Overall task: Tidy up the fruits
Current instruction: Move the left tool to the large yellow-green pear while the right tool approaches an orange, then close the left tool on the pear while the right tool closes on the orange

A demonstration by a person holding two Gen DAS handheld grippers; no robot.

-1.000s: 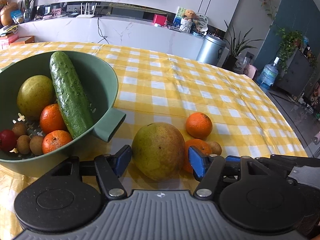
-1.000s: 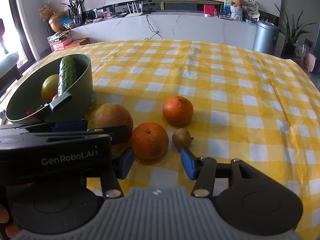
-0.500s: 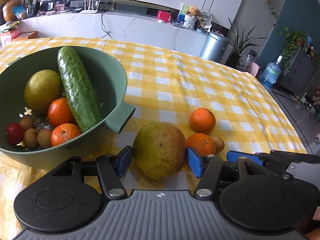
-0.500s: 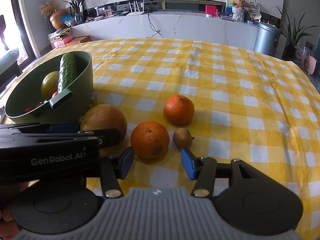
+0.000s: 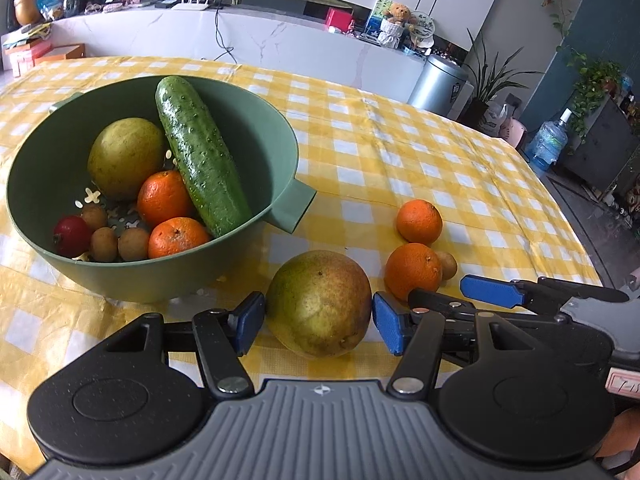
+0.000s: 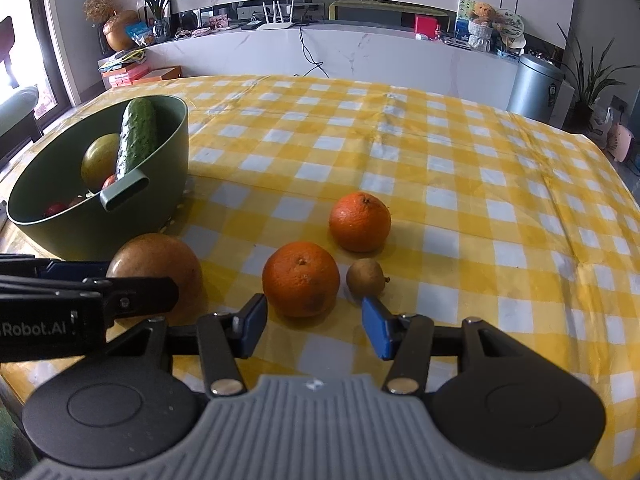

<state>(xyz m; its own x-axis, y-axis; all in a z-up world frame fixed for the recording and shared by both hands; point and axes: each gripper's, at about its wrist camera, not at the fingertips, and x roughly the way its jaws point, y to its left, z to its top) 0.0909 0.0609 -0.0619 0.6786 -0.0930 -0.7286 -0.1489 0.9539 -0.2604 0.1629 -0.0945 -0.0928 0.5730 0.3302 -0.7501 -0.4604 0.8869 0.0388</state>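
Left gripper (image 5: pixel 318 322) wide open, round big green-brown fruit (image 5: pixel 319 303) right between blue pads, small gaps both sides, not squeezed. Sits on yellow checked cloth (image 5: pixel 400 152), just beside green bowl (image 5: pixel 288 148).

Right gripper (image 6: pixel 315 326) part open, holds nothing; near orange (image 6: pixel 300 278) just ahead of tips, small brown fruit (image 6: pixel 366 276) beside it.

Far orange (image 6: pixel 359 221) behind.

Since one second ago: bowl shows more, fruit closer to bowl, maybe carried.
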